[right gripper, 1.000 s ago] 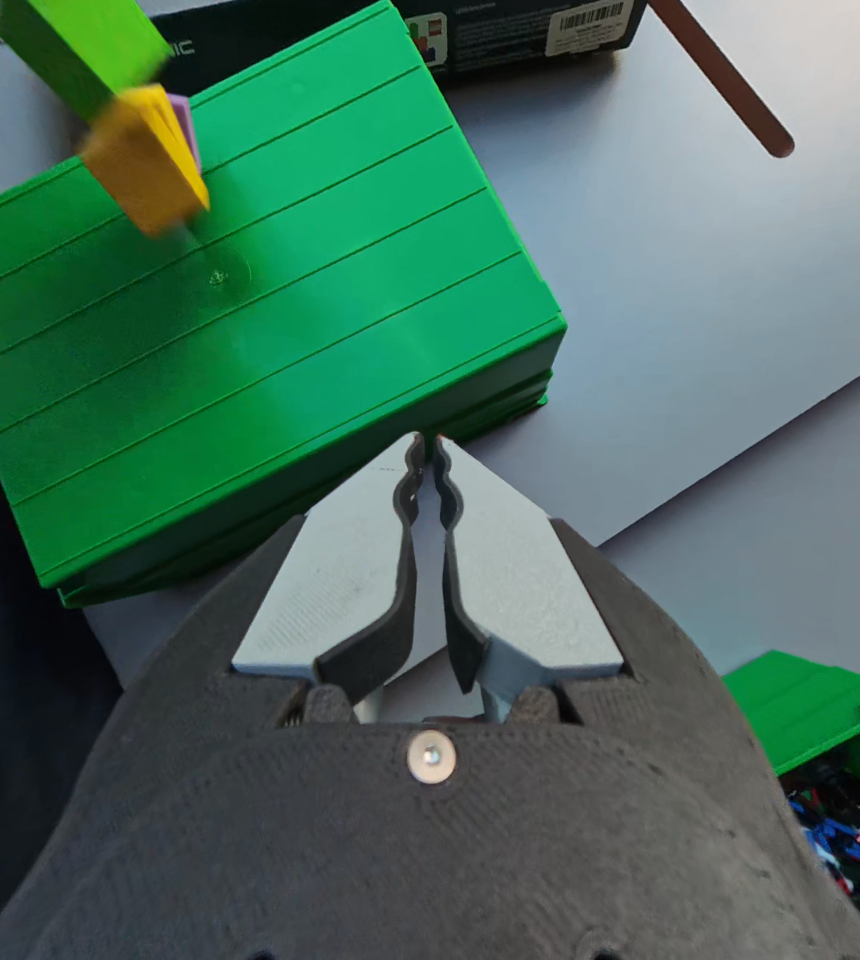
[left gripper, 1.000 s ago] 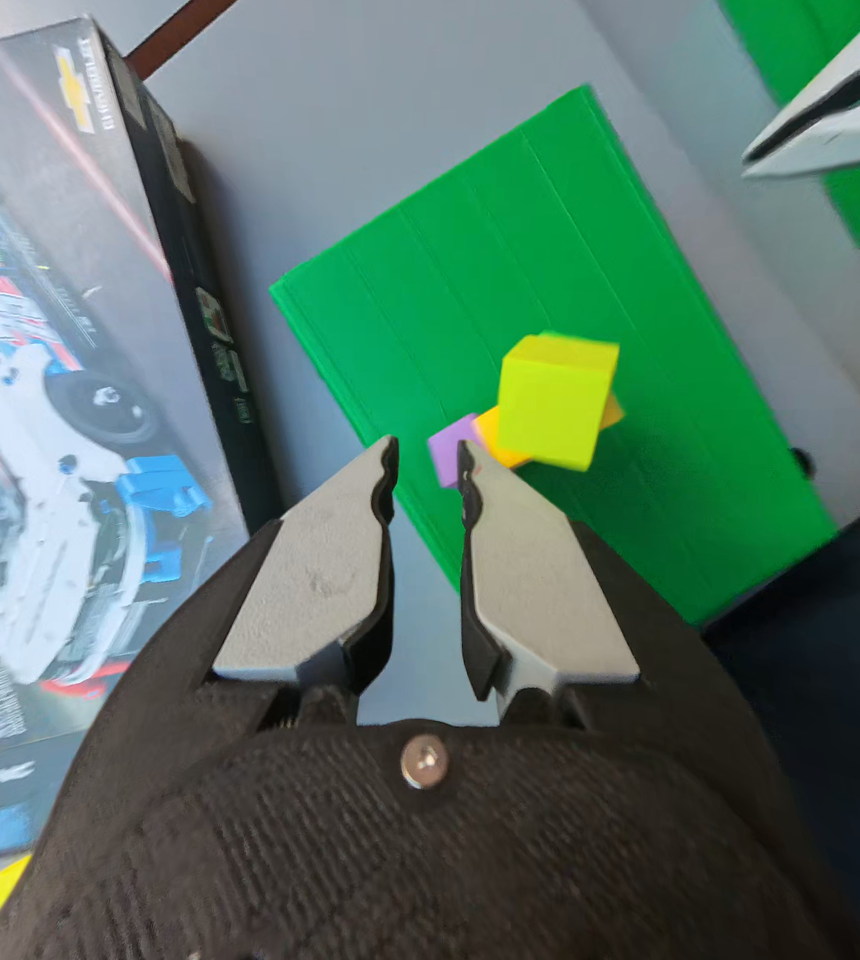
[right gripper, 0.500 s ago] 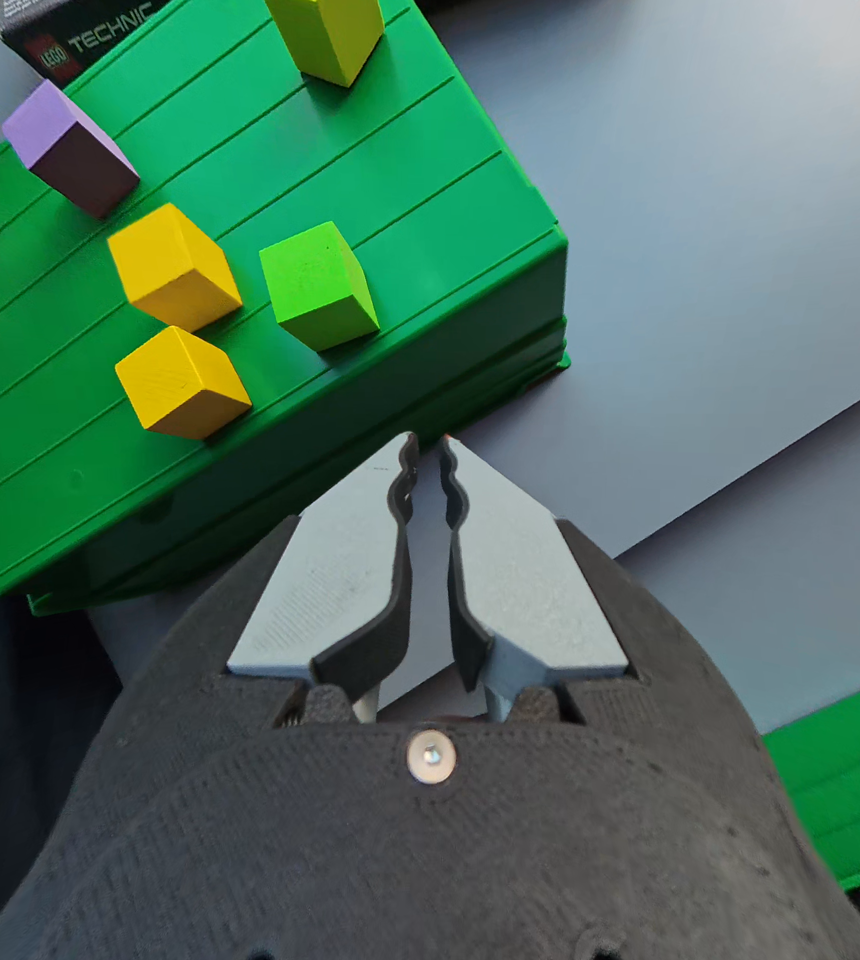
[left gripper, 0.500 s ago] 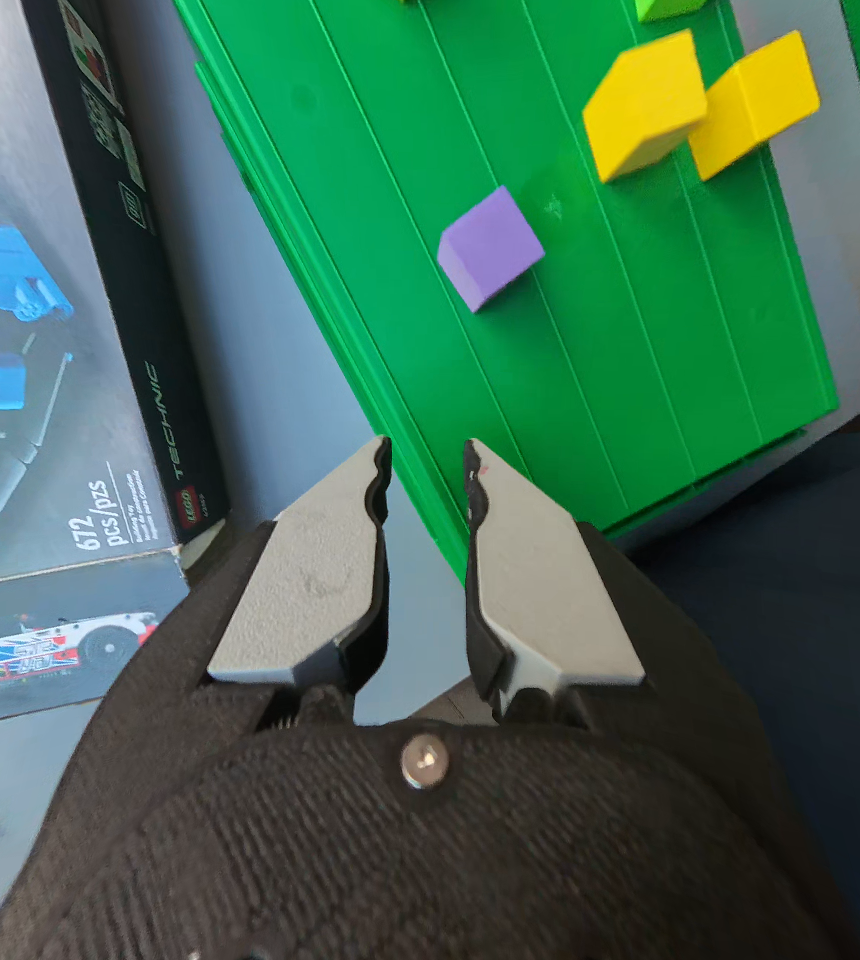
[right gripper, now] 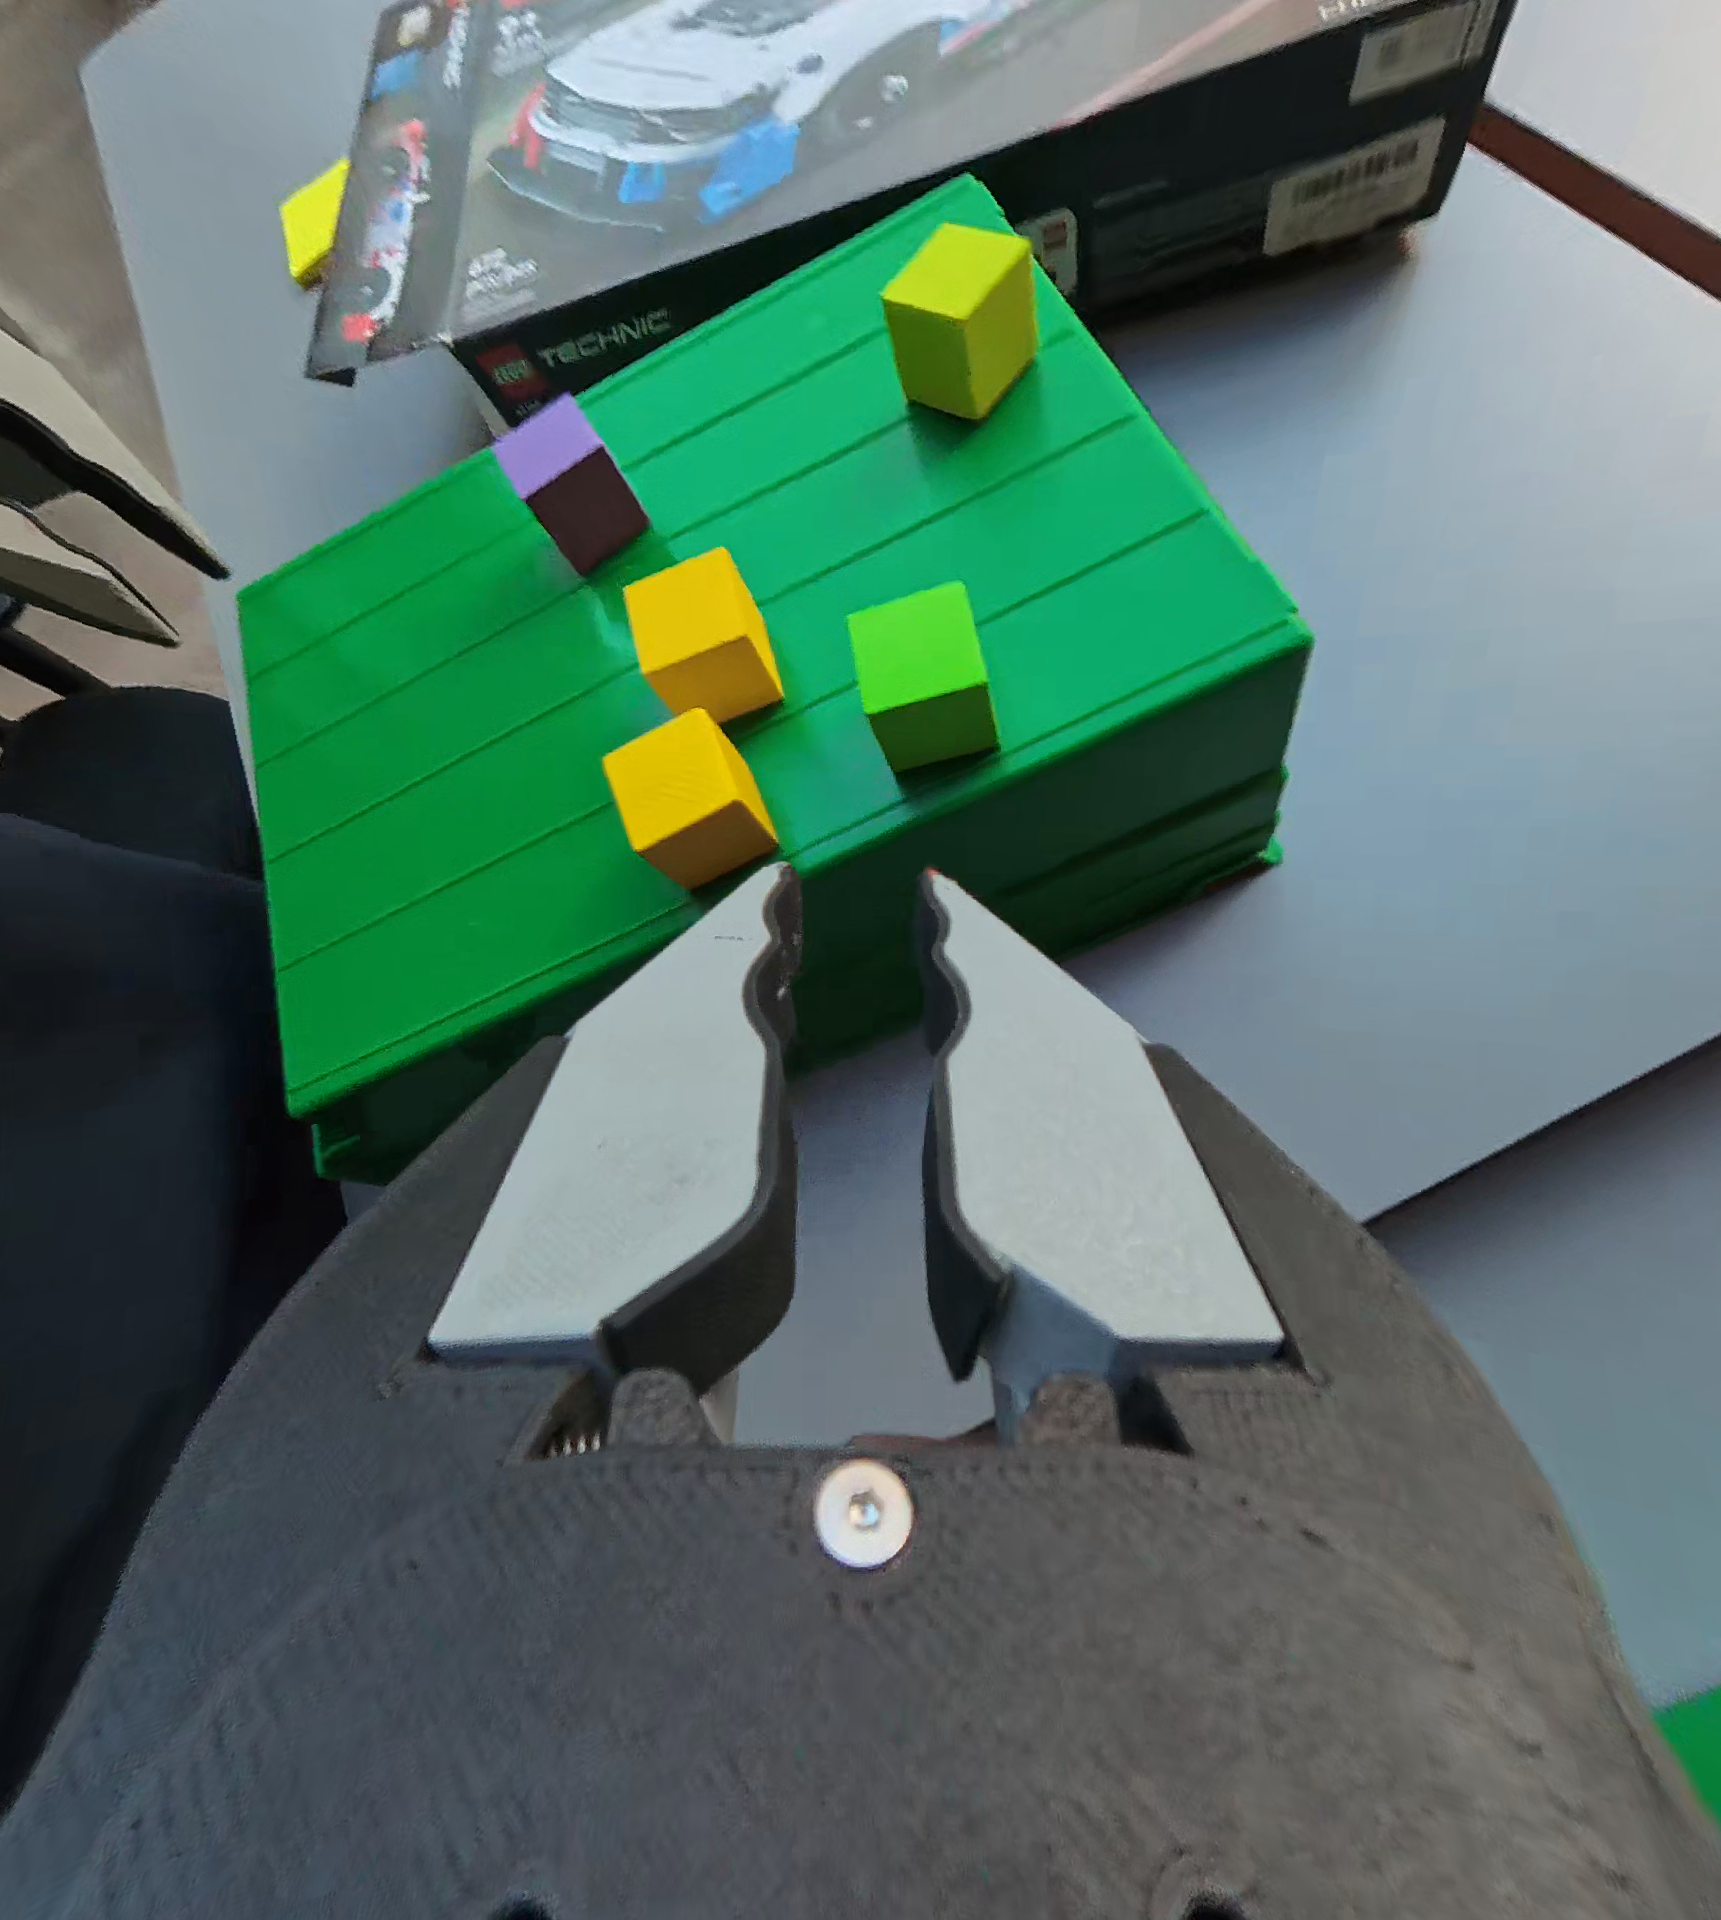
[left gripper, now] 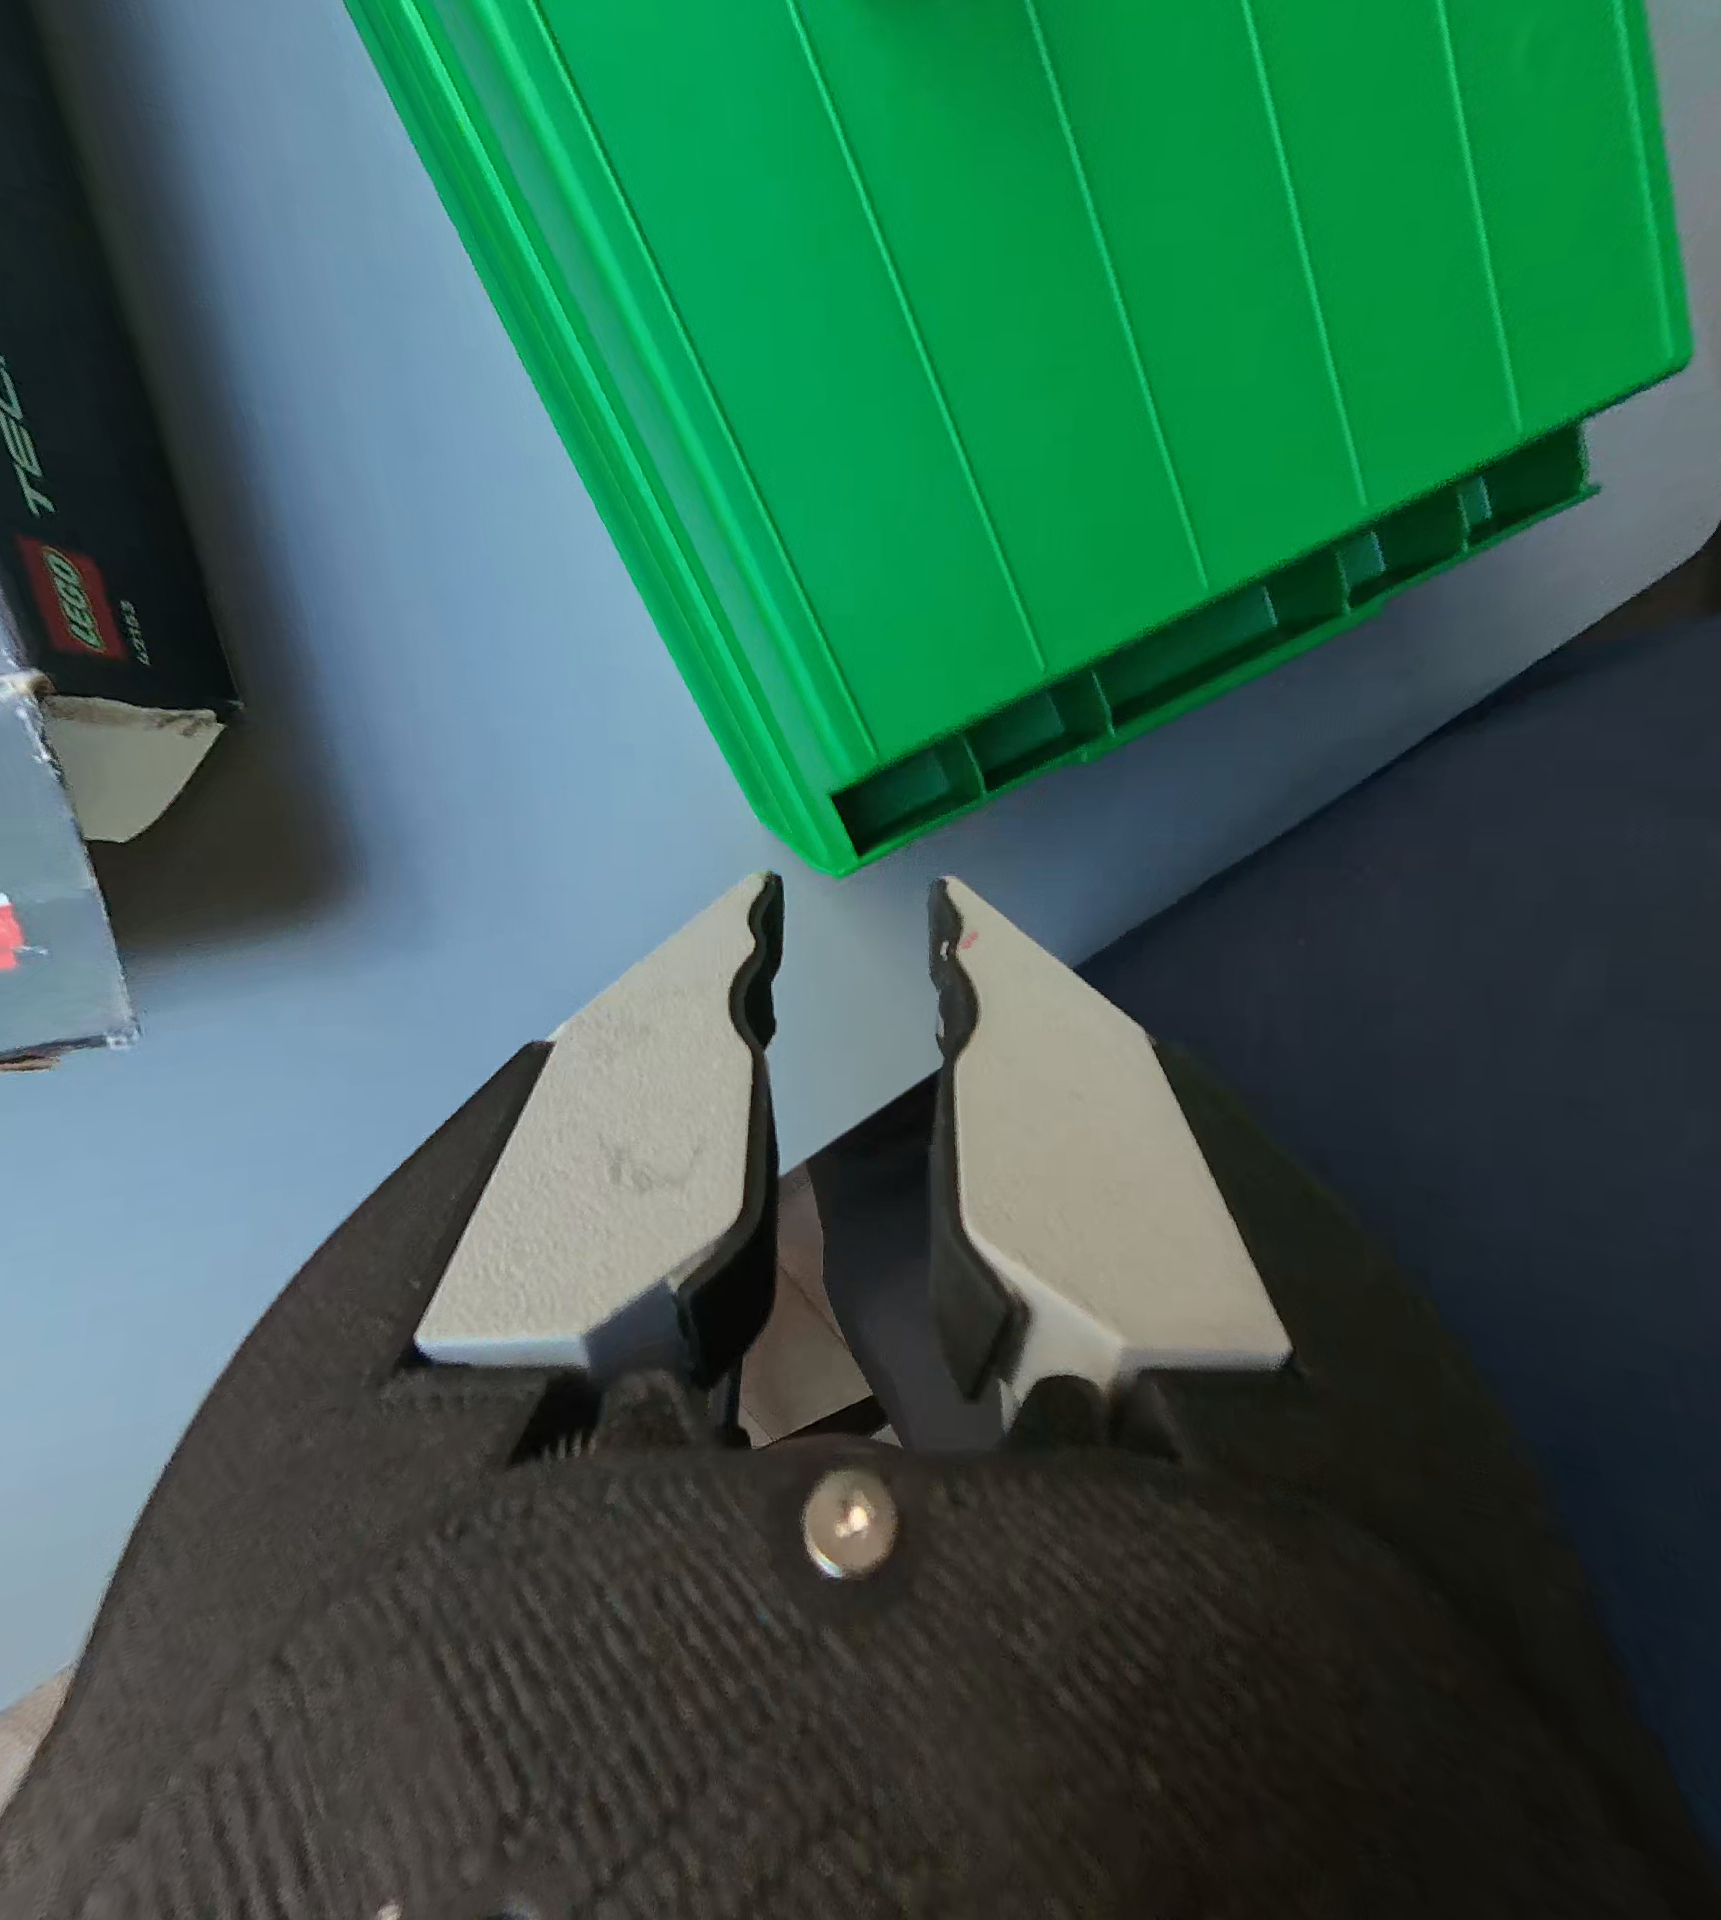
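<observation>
Left view, far left: a dark cardboard box with a torn flap, flat on the grey table. Middle to upper right: a green bin, upside down, ribbed bottom up, near corner just beyond the left gripper. Fingers spread, nothing between them, only table behind.

Right view, far left edge: tip of the other gripper. On the same green bin, left to right: a purple block, two orange blocks touching at a corner, a green block, a yellow-green block farther back. Right gripper spread and bare, left fingertip just beside the nearer orange block. Behind: the box, a yellow block beside it.
</observation>
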The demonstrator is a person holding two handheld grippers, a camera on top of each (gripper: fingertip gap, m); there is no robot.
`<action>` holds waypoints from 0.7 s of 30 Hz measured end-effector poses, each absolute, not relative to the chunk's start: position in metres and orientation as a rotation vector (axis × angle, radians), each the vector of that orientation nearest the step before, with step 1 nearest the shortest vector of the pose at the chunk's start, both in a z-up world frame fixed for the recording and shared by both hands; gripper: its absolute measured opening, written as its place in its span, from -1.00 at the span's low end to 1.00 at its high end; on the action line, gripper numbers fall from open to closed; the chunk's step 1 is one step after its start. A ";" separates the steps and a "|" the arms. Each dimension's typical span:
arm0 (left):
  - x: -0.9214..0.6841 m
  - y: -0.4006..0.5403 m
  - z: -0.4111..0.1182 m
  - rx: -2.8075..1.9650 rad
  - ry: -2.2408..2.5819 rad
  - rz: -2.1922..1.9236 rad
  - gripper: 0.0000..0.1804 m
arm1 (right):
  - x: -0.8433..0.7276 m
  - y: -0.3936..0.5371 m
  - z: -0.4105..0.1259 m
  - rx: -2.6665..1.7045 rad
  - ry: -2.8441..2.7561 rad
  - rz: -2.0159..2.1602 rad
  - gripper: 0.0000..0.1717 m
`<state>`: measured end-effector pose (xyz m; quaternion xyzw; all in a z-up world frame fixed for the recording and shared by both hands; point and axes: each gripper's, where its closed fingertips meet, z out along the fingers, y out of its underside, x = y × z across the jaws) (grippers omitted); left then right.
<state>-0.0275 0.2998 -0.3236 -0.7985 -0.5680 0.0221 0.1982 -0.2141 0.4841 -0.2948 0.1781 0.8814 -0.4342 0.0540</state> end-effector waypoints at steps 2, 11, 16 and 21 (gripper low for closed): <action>-0.021 0.300 -0.327 -2.221 -1.567 0.044 -0.74 | -0.212 0.481 -0.289 0.529 2.737 -1.376 -0.75; -0.013 0.285 -0.329 -2.151 -1.344 0.026 -0.92 | -0.198 0.464 -0.245 0.623 2.896 -1.533 -0.68; 0.007 0.260 -0.337 -2.098 -1.215 -0.028 -0.92 | -0.179 0.432 -0.209 0.806 2.962 -1.526 -1.00; 0.030 0.221 -0.350 -2.086 -1.147 -0.069 -0.91 | -0.155 0.401 -0.200 0.934 3.030 -1.417 -1.00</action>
